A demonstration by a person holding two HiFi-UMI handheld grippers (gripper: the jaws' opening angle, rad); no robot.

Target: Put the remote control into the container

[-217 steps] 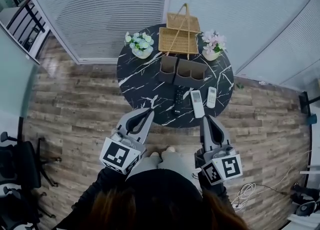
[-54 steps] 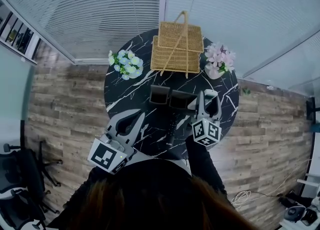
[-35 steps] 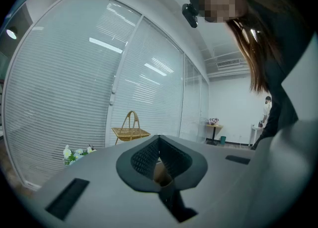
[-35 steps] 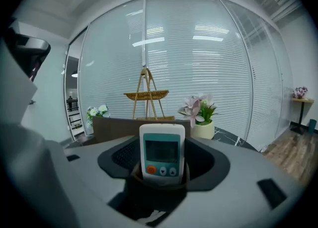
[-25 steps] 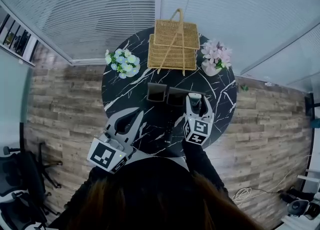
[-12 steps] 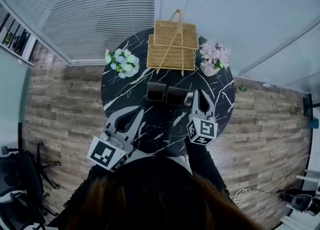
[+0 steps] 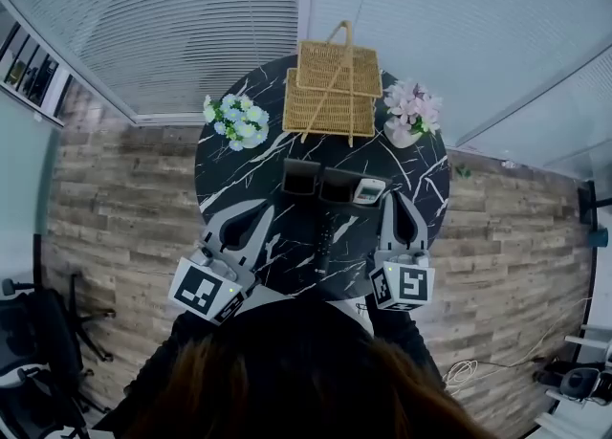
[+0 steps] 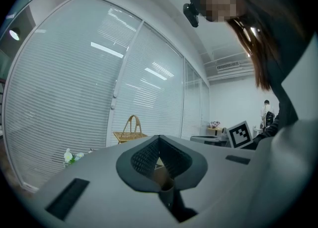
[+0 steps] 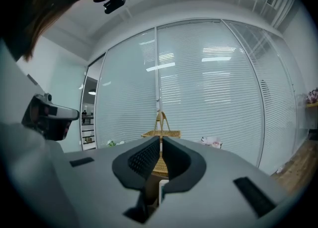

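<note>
A white remote control lies tilted in the right compartment of the dark three-part container in the middle of the round black marble table. A black remote lies on the table in front of the container. My right gripper hangs just right of and nearer than the white remote, apart from it, jaws shut on nothing. My left gripper hovers over the table's near left edge, shut and empty. In the right gripper view the right gripper has its jaws pressed together. The left gripper looks the same in its own view.
A wicker basket with a tall handle stands at the back of the table. Blue flowers sit at the left and pink flowers at the right. Slatted blinds and glass walls rise behind; wooden floor surrounds the table.
The right gripper let go of the white remote at the container's right compartment, drew back toward me and to the right, and its jaws came together. The left gripper barely moved.
</note>
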